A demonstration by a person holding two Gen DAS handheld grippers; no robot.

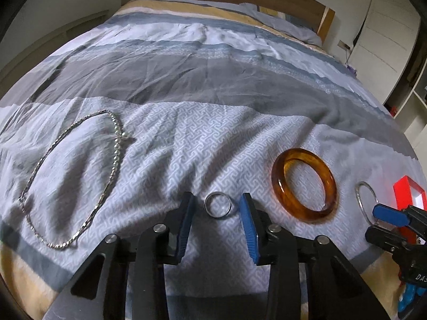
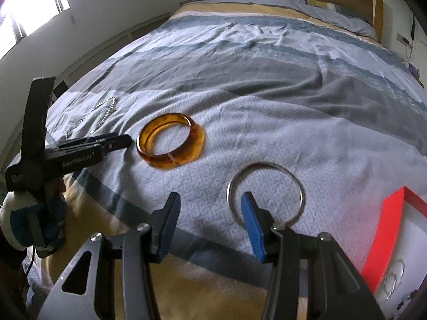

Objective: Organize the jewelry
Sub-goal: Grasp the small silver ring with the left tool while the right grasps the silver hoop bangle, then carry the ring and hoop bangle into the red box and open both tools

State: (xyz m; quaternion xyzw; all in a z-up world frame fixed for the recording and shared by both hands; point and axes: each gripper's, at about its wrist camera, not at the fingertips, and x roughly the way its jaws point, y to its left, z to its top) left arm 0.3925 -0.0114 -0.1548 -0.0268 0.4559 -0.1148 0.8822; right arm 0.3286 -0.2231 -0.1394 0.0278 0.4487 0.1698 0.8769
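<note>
"GenRobot.AI" on left hand-held gripper

Both views fisheye: strong barrel bend, black vignette at corners. Right wrist view: blown-out window at 10 o'clock, main light src, washes wall w/ glare. Left wrist view dimmer, cooler, no direct src visible. Soft shadows in folds of the grey-blue patterned bedspread; dark shadow patch under black two-finger left gripper at 6 o'clock. Translucent amber bangle glows, casts orange tint on cloth. Red-edged white box at 4 o'clock bleeds reddish haze. Slight motion blur on near cloth; far headboard soft.
</note>
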